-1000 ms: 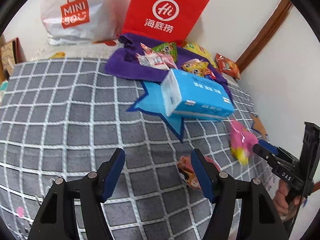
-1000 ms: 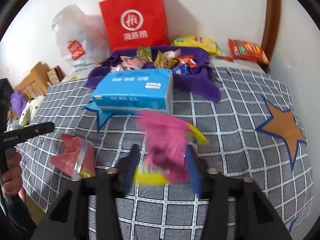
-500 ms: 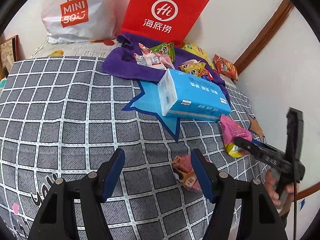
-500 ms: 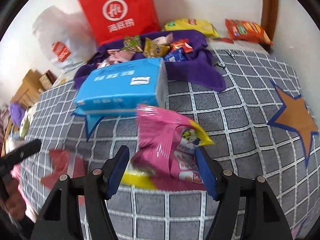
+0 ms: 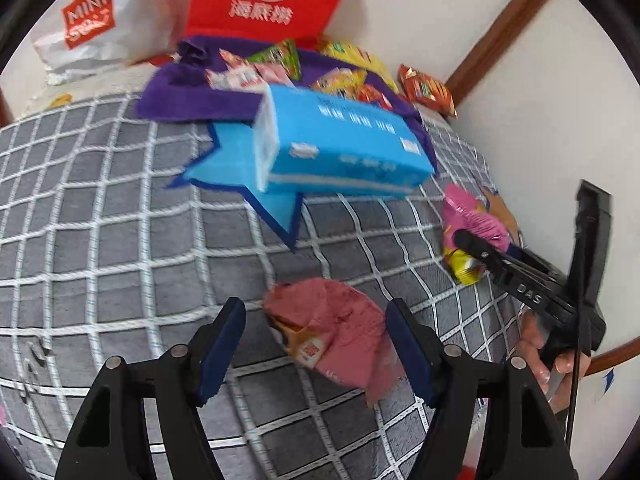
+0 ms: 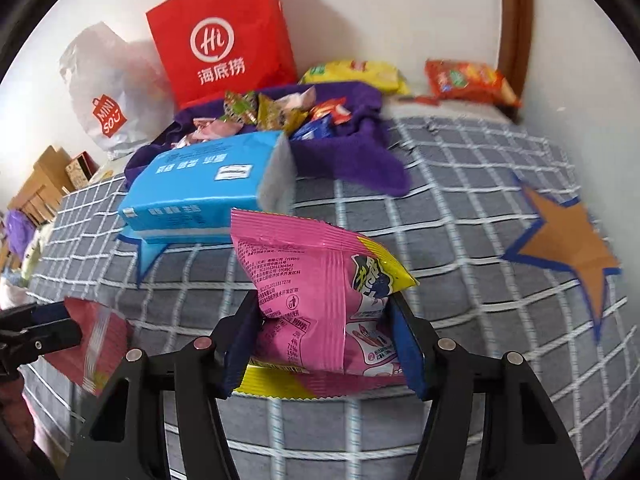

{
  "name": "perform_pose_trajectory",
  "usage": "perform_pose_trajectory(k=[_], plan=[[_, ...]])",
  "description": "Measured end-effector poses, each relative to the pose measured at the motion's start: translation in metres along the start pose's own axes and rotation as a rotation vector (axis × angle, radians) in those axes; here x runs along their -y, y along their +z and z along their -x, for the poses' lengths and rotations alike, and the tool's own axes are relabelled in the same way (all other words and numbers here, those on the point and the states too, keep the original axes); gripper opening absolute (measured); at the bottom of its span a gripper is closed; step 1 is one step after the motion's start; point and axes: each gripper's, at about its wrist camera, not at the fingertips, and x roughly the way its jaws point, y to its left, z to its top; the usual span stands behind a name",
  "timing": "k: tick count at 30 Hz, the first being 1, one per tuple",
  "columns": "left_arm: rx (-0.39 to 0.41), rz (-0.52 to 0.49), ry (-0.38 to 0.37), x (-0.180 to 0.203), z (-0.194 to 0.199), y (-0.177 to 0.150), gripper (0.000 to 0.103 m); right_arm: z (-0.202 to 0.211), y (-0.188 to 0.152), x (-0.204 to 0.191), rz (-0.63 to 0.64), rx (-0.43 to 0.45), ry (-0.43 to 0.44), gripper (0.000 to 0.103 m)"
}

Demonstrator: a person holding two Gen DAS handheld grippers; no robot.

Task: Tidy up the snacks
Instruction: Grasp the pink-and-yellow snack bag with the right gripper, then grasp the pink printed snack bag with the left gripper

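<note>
A blue tissue pack (image 6: 204, 180) lies on the grey checked bed cover (image 6: 460, 208), touching a purple cloth (image 6: 352, 152). Behind stand a red paper bag (image 6: 224, 36) and a white plastic bag (image 6: 108, 92).

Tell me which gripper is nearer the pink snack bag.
Right. The right gripper has the pink snack bag between its closing fingers; the left gripper straddles a red packet farther off.
</note>
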Motion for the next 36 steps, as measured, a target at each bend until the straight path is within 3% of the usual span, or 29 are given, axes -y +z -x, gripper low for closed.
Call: perform_pose_trajectory(k=[3,6,7,11,17,22,29,36], plan=[[-0.029,-0.009,0.01,0.009,-0.015,-0.004,0.071,0.002,-0.01,0.006,0.019,0.025,0.006,0.062],[-0.014,-0.046,0.093,0.019,-0.027,-0.008,0.068,0.006,-0.018,0.008,0.013,0.06,0.022,0.062],[0.0,-0.065,0.108,0.022,-0.027,-0.01,0.061,0.008,-0.019,0.009,0.008,0.063,0.029,0.062],[0.045,-0.038,0.096,0.017,-0.015,-0.008,0.054,0.013,-0.023,0.007,0.023,0.073,0.036,0.062],[0.112,0.008,0.151,-0.01,0.007,0.006,0.054,0.009,-0.022,-0.004,0.048,0.077,0.041,0.062],[0.171,-0.006,0.274,-0.026,0.002,0.004,0.056,-0.002,-0.02,-0.011,0.034,0.095,0.049,0.062],[0.226,-0.036,0.283,-0.032,-0.014,-0.002,0.057,-0.01,-0.014,-0.003,-0.024,0.096,0.077,0.063],[0.244,0.035,0.204,-0.046,-0.015,-0.004,0.056,-0.013,-0.014,0.0,-0.038,0.09,0.092,0.063]])
